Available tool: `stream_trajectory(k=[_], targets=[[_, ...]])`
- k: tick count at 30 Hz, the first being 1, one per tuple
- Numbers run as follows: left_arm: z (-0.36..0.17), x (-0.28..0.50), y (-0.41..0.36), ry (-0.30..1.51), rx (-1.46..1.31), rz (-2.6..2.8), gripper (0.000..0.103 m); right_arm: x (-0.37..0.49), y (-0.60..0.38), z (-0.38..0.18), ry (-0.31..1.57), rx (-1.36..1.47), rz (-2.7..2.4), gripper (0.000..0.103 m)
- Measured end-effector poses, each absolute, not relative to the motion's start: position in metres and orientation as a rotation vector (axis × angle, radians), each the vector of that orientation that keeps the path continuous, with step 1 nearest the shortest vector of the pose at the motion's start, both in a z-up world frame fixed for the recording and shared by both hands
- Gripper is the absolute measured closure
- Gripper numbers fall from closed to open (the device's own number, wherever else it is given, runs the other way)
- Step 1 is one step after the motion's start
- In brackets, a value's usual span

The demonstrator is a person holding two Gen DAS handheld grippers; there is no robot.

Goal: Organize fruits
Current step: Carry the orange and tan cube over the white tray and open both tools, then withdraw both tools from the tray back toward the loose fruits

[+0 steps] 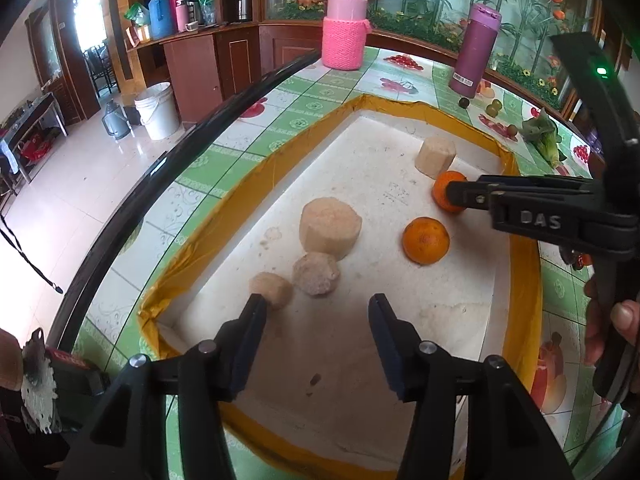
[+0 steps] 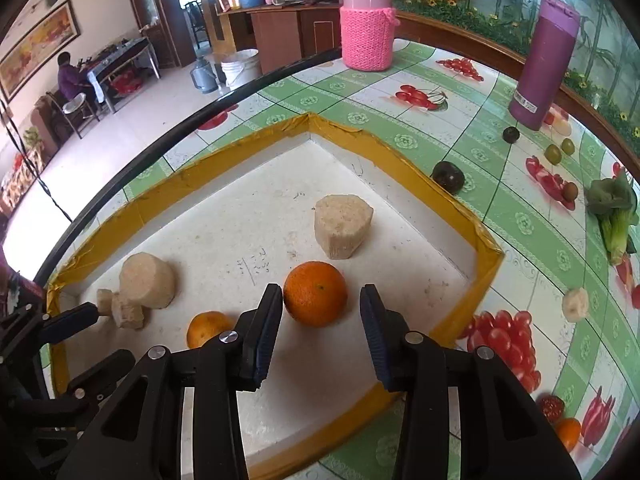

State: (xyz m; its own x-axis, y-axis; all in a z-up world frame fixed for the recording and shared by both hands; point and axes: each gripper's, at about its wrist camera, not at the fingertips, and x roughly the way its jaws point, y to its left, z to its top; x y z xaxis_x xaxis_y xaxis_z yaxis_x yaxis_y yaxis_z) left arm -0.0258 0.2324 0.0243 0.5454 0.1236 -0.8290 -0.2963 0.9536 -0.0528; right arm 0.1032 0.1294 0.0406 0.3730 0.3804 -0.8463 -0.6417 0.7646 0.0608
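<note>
Right gripper (image 2: pixel 320 312) open around orange (image 2: pixel 315 294) at frame centre, pre-grasp; close next. Left gripper (image 1: pixel 318 320) open, idle.

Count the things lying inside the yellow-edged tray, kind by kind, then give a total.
Oranges: 2
Beige chunks: 4
Total: 6
</note>
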Motion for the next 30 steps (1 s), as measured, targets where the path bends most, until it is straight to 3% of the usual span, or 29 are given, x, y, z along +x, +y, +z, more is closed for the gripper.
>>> stream_trajectory(k=[3, 12, 16, 23, 27, 30], targets=[[0.027, -0.032, 0.234, 0.959, -0.210, 0.261, 0.044, 0.095, 0.122, 0.050, 0.972, -0.290, 0.665, 0.062], [0.045, -0.049, 0.226, 0.903, -0.194, 0.299, 0.022, 0.061, 0.081, 0.071, 0.929, -0.219, 0.636, 0.055], [0.053, -0.054, 0.214, 0.877, -0.172, 0.301, 0.013, 0.044, 0.057, 0.071, 0.934, -0.198, 0.606, 0.044], [0.062, -0.053, 0.184, 0.858, -0.112, 0.254, 0.009, 0.019, 0.009, 0.068, 0.942, -0.172, 0.534, 0.042], [0.065, -0.051, 0.161, 0.860, -0.096, 0.207, 0.008, 0.009, -0.025, 0.064, 0.942, -0.119, 0.469, 0.030], [0.066, -0.049, 0.141, 0.863, -0.074, 0.160, 0.007, 0.007, -0.050, 0.059, 0.955, -0.071, 0.430, 0.030]])
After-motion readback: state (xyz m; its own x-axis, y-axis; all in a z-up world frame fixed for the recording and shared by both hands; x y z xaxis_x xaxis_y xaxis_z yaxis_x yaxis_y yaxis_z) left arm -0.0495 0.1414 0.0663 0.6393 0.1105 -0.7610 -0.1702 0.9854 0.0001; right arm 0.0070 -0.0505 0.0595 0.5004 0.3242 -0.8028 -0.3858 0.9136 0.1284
